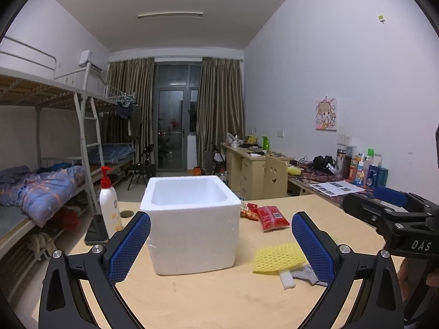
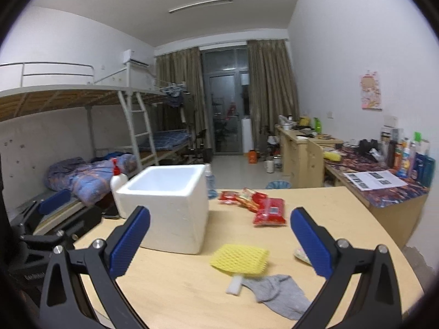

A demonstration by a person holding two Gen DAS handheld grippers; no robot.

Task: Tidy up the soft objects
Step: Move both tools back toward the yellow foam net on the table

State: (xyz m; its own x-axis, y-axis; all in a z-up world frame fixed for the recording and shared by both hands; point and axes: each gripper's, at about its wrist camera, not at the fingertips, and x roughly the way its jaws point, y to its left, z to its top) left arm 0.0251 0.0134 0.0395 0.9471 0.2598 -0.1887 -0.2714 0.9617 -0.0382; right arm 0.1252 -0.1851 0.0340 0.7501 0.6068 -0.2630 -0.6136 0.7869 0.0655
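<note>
An empty white foam box (image 1: 192, 219) (image 2: 167, 205) stands on the wooden table (image 1: 219, 296) (image 2: 192, 288). To its right lie a yellow foam net sleeve (image 1: 278, 259) (image 2: 238, 259), a white foam strip (image 1: 286, 279) (image 2: 235, 284) and a grey sock (image 1: 308, 274) (image 2: 279, 293). Red snack packets (image 1: 273, 218) (image 2: 270, 211) lie further back. My left gripper (image 1: 219, 246) is open and empty, facing the box. My right gripper (image 2: 219, 241) is open and empty above the sleeve and sock. The right gripper's body shows at the right of the left wrist view (image 1: 397, 219).
A white pump bottle with a red top (image 1: 109, 203) (image 2: 118, 178) and a dark phone (image 1: 96, 231) sit left of the box. A small pale object (image 2: 301, 255) lies by my right finger. Bunk beds stand at left, cluttered desks at right.
</note>
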